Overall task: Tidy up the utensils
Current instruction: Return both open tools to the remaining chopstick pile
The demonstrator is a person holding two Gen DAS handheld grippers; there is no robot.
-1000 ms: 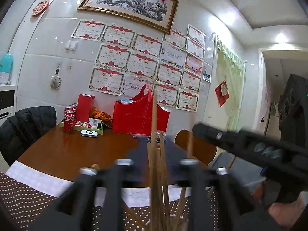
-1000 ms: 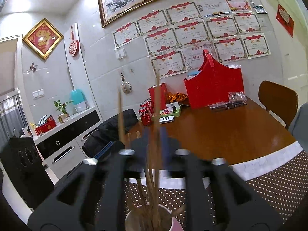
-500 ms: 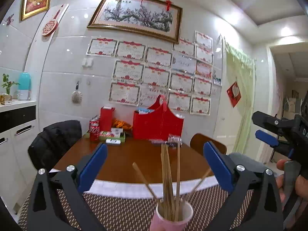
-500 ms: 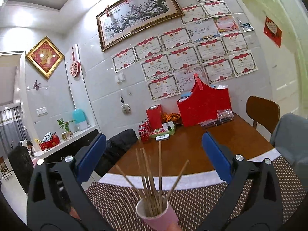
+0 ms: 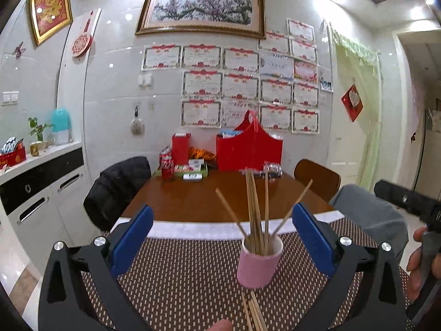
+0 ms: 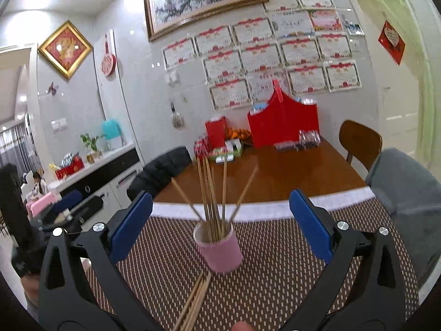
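Both pairs of jaws stand wide apart, holding nothing. The left gripper [image 5: 220, 237] and the right gripper [image 6: 220, 220] each frame the pink cup [image 5: 259, 263], which stands upright on the dotted mat [image 5: 179, 275] at the near end of the desk [image 5: 198, 195]. Chopsticks [image 5: 255, 207] stand in the cup, most bunched upright, a few leaning outward. More loose sticks [image 6: 194, 302] lie flat on the mat just in front of the cup, low in the frame.

Only the left view shows the right hand [image 5: 421, 264] at the right edge, wrapped round a black handle. Only the right view shows the other black tool at the left edge and a person seated in the far room. Both grippers are held level and pointed at the far wall, with the cup centred between the blue pads [image 6: 132, 223].
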